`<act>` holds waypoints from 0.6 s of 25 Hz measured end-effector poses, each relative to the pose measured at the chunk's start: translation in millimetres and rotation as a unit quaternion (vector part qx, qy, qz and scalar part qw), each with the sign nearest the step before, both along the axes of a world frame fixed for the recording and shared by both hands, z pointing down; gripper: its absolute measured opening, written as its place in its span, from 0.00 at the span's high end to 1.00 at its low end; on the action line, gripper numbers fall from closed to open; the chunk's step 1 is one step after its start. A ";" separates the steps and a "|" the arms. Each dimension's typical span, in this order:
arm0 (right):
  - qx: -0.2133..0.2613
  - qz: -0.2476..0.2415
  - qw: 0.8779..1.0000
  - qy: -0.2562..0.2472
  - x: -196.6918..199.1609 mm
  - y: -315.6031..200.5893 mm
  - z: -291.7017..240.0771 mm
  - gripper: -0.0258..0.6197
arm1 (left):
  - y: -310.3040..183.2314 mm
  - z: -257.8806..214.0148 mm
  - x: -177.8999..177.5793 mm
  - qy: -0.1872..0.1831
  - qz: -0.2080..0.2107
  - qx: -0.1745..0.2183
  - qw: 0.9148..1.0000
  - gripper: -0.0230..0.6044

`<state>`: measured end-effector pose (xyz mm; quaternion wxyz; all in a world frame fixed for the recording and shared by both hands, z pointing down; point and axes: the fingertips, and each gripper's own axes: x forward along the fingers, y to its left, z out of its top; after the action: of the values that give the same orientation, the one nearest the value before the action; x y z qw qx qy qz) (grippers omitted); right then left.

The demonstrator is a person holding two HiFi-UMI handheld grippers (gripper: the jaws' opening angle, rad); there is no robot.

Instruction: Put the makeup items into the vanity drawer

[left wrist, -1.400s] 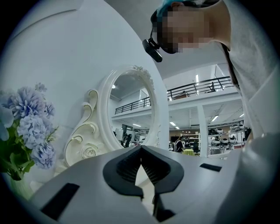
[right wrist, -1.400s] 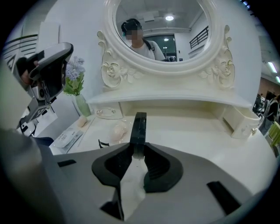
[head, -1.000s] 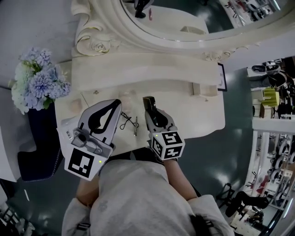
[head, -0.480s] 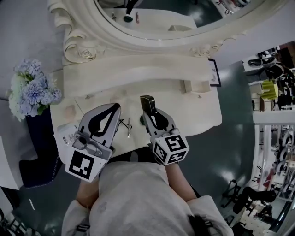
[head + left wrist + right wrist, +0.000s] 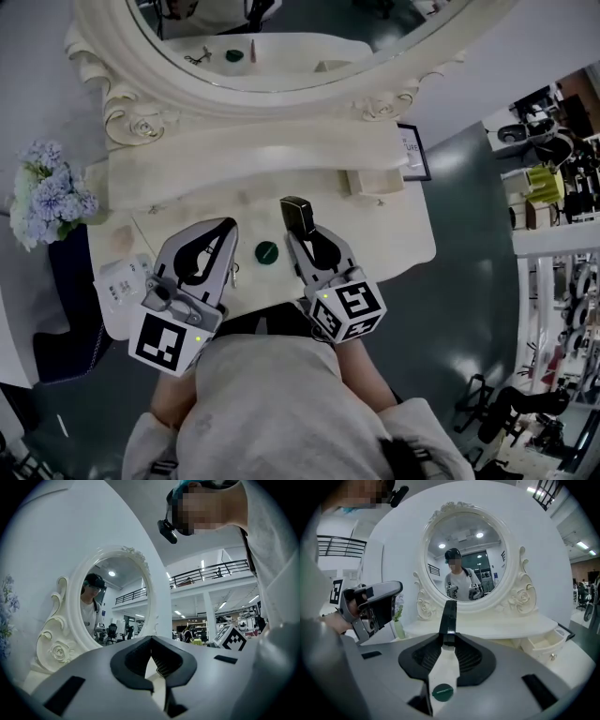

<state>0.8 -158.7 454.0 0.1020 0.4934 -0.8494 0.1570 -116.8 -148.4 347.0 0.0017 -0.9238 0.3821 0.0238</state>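
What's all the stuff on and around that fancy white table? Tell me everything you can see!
vanity table: one, cream white, in the middle of the head view
mirror: one, oval, carved cream frame, at the table's back
small drawer: one, cream, open, right side of the raised shelf
framed card: one, dark frame, behind the drawer
flowers: one bunch, blue and white, beside the table's left end
white packet: one, at the table's left edge
green round pot: one, dark green, on the tabletop between the grippers
black case: one, in the right gripper
left gripper: grey, shut, empty
right gripper: grey, shut on the black case
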 end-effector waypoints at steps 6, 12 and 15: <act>0.012 0.000 1.000 -0.001 41.9 -5.5 -8.1 0.81 | 0.0 -9.5 42.2 -0.010 0.004 0.012 1.000 0.94; 0.020 0.014 1.000 0.000 92.4 -10.7 -10.1 0.81 | -3.6 -14.3 82.9 -0.007 0.007 0.017 1.000 0.94; 0.021 0.020 1.000 0.000 113.8 -14.6 -9.9 0.81 | -6.5 -17.1 100.3 -0.009 0.008 0.021 1.000 0.94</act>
<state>114.6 -173.4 444.1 0.0886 0.5121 -0.8426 0.1415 -16.5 -154.9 329.8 0.0239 -0.9268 0.3740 0.0239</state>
